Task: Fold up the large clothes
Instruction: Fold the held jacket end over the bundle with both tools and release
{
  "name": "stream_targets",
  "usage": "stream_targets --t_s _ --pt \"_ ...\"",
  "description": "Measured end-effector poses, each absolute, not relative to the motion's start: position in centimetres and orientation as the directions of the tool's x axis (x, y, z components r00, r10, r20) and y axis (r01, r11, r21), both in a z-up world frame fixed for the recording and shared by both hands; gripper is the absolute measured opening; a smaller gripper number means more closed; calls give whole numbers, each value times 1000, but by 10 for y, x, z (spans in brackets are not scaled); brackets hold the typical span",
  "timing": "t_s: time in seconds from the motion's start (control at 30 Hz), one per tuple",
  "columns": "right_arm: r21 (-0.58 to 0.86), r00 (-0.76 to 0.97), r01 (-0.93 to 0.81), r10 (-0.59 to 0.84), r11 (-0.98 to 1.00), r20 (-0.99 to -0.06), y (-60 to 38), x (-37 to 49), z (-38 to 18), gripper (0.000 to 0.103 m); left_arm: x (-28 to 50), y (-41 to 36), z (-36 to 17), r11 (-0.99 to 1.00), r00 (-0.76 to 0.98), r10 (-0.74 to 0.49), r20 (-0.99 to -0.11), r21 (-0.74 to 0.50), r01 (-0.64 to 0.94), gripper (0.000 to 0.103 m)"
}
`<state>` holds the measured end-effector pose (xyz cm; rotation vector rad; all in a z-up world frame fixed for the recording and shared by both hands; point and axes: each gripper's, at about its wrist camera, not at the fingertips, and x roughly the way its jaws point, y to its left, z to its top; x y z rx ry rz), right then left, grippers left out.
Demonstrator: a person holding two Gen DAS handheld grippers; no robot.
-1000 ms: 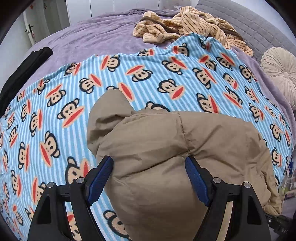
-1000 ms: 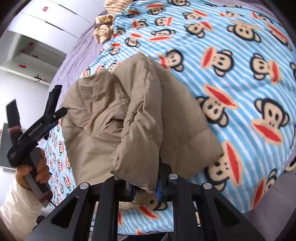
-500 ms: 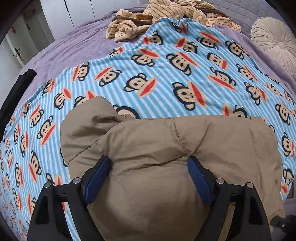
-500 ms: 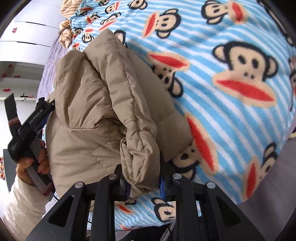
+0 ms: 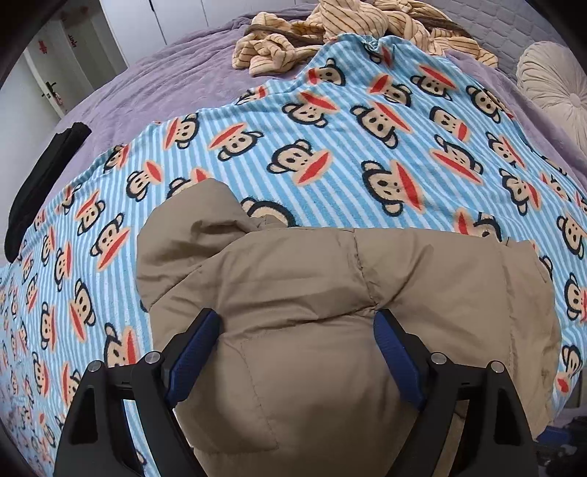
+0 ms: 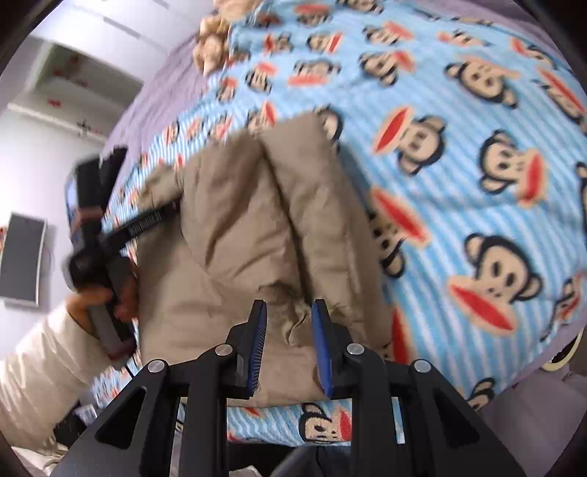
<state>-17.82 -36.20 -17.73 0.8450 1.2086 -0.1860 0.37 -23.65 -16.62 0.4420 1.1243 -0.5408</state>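
A tan puffer jacket (image 5: 330, 293) lies bunched on a blue striped monkey-print blanket (image 5: 330, 146) near the bed's front edge. My left gripper (image 5: 297, 330) is open, its blue pads wide apart over the jacket's near part. In the right wrist view the jacket (image 6: 238, 220) lies folded over itself. My right gripper (image 6: 288, 323) is open with a narrow gap, its blue pads just off the jacket's near fold, holding nothing. The left gripper (image 6: 121, 227) shows there at the jacket's left side, held in a hand.
A striped beige garment (image 5: 330, 33) lies heaped at the far side of the purple bedspread (image 5: 165, 84). A black item (image 5: 40, 183) lies at the left edge. A round cream cushion (image 5: 554, 84) sits at the right. White wardrobe doors stand behind.
My right gripper has opened and let go of the jacket's fold, which has dropped onto the blanket. My left gripper stayed open over the jacket and shifted slightly.
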Motion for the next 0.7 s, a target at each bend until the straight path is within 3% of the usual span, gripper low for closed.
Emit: stream_targets --t_s 0.3,0.7 --pt "478 263 495 399 726 -879 -361 -155 -211 28 -26 -165 -123 878 324 -174 -930 3 479 87" --pt "459 180 469 428 754 -886 -345 -138 -239 28 -100 -120 -151 901 187 -171 -967 -77 427 87"
